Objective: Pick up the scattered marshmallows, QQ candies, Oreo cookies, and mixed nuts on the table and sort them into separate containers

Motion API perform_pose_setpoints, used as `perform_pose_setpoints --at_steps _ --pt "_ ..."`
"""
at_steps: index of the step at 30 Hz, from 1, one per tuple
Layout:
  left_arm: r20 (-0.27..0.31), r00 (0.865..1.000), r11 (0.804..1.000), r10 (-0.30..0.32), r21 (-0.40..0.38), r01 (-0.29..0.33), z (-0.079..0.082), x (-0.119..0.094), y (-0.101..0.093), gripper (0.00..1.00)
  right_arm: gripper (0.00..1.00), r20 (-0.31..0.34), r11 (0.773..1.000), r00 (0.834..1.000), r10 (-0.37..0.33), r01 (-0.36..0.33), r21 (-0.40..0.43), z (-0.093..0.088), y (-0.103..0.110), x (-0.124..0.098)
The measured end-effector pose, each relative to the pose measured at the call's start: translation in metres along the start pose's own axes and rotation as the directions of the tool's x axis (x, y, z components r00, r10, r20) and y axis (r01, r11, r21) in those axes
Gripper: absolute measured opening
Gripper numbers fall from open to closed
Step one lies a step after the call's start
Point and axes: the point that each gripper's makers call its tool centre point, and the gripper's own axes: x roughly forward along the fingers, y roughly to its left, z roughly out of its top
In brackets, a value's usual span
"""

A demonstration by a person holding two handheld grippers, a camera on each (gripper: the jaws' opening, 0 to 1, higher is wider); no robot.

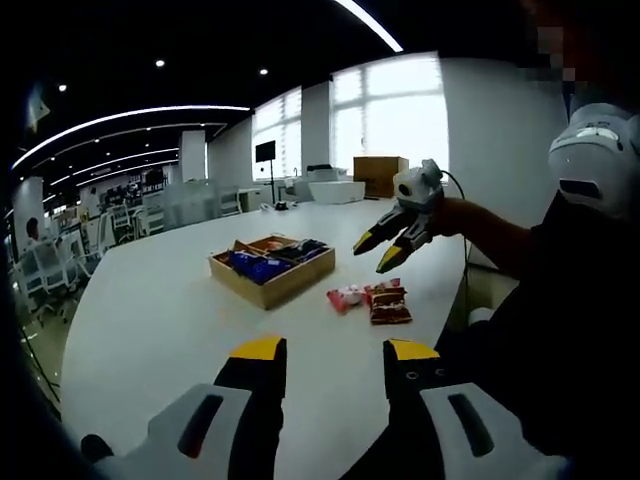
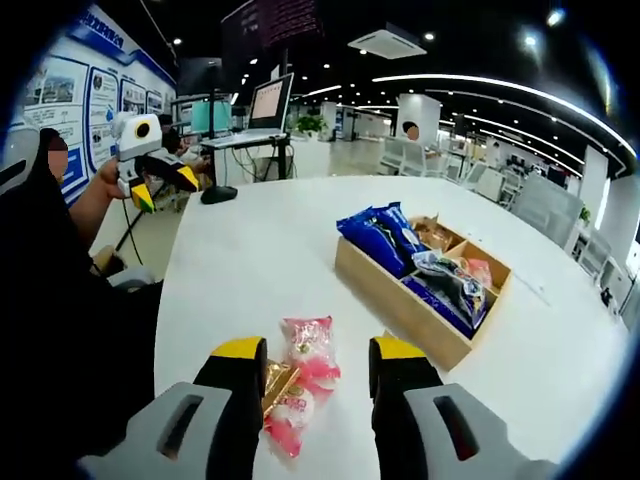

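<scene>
A wooden tray (image 1: 268,290) with compartments sits mid-table, holding blue packets (image 1: 258,266) and other wrapped snacks. Beside it lie a pink packet (image 1: 345,297) and a red-brown packet (image 1: 390,306). My left gripper (image 1: 335,350) is open above bare table, well short of them. My right gripper (image 1: 378,252) hovers open above those packets, held by a hand. In the right gripper view, my right gripper (image 2: 318,352) is open, with pink packets (image 2: 310,350) and a golden wrapper (image 2: 278,382) on the table between its jaws. The tray (image 2: 390,305) is to its right. The left gripper (image 2: 160,185) is open at far left.
The white table (image 2: 260,260) is large, with its rounded edge on the left of the right gripper view. A black object (image 2: 217,193) and monitors (image 2: 270,102) stand at its far end. A cardboard box (image 1: 380,175) stands beyond the table; office chairs (image 1: 40,275) line one side.
</scene>
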Motion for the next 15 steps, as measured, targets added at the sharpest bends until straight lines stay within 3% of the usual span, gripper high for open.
perform_pose_setpoints --at_steps 15 --pt "-0.008 1.000 1.000 -0.006 -0.006 0.006 -0.003 0.000 -0.001 0.43 0.37 -0.049 1.000 0.999 0.020 -0.021 -0.014 -0.005 0.003 0.026"
